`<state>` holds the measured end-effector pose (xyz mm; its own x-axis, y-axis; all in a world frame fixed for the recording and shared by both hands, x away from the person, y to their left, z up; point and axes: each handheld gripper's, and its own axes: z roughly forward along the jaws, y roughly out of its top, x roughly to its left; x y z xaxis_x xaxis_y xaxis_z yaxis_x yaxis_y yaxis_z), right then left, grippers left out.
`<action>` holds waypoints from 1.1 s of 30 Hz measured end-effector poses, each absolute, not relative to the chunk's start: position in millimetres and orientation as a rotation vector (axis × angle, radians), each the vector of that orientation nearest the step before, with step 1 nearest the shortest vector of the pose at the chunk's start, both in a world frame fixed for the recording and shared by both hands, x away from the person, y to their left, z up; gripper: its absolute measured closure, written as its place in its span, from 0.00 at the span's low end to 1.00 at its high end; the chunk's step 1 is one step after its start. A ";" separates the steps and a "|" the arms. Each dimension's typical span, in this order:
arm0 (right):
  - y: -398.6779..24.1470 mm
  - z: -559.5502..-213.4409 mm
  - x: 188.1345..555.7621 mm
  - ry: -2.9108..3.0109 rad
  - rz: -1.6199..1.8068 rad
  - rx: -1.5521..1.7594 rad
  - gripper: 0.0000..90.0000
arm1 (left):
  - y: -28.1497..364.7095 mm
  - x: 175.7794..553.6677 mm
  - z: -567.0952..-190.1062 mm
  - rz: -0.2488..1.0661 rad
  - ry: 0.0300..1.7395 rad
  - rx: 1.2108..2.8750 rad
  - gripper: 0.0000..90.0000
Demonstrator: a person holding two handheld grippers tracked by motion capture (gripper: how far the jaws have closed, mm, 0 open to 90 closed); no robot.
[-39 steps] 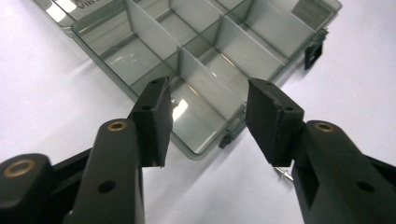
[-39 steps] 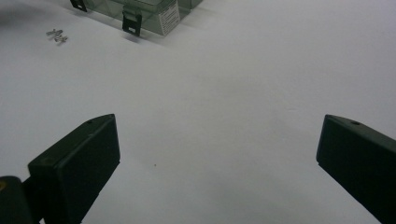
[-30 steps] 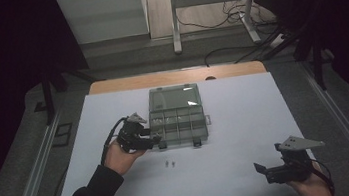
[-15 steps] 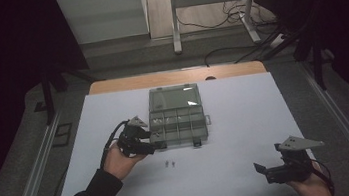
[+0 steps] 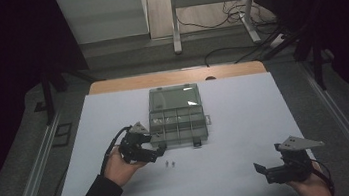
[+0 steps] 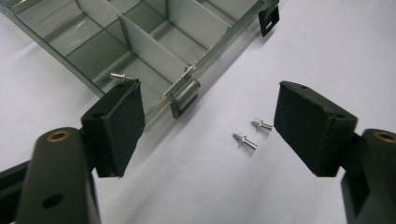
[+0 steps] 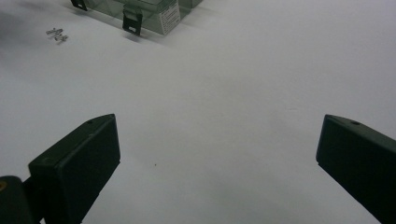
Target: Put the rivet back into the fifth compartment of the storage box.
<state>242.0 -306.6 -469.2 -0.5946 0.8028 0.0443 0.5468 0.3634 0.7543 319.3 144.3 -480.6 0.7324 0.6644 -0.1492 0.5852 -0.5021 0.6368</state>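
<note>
left claw point(image 6: 205, 116): jaws apart, empty | two small rivets point(image 6: 252, 134) lie on the white surface point(image 5: 245, 119) between its jaws, nearer the right one; clear compartment box point(image 6: 140, 42) just ahead | likely light, hard, slippery: pinch across shank | right claw point(image 7: 217, 163): apart, empty, far off

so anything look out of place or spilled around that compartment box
Two small screws lie loose on the white table, just outside the front edge of the open organiser box, while a third screw sits inside a corner compartment. Nothing looks damaged or askew.
</note>
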 end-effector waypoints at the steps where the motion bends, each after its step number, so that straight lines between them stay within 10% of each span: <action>1: -306.5 -469.2 242.0 2.298 1.079 1.187 0.00 | 144.4 318.7 -481.1 0.149 0.933 2.251 0.26; 33: -306.5 -469.1 241.9 2.306 1.086 1.177 0.00 | 129.6 310.3 -513.8 0.040 0.947 2.341 0.13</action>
